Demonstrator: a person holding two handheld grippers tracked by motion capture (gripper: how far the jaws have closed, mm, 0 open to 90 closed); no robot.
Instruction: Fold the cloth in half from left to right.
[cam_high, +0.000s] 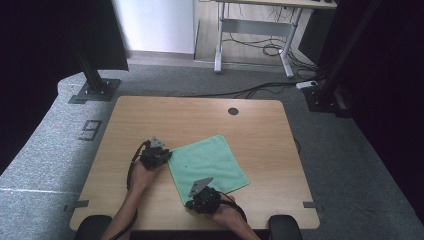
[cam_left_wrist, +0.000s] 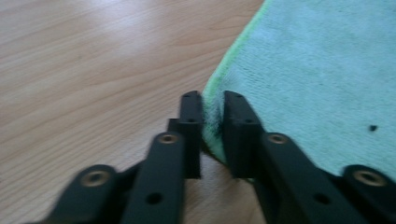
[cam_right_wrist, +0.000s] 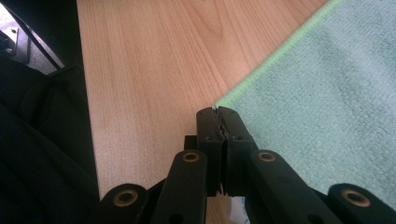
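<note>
While pinched at 2 corners, green cloth (cam_high: 209, 162) lies flat w/ dark speck.

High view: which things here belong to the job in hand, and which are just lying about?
In the job:
green cloth, flat on the table
left gripper, shut on the cloth's corner
right gripper, shut on another corner

Lying about:
desk frame
floor cables
black posts

Left gripper (cam_high: 159, 152) and right gripper (cam_high: 200, 192) low, forearms angled inward, both fingers (cam_left_wrist: 236, 126) pinched closed.
</note>
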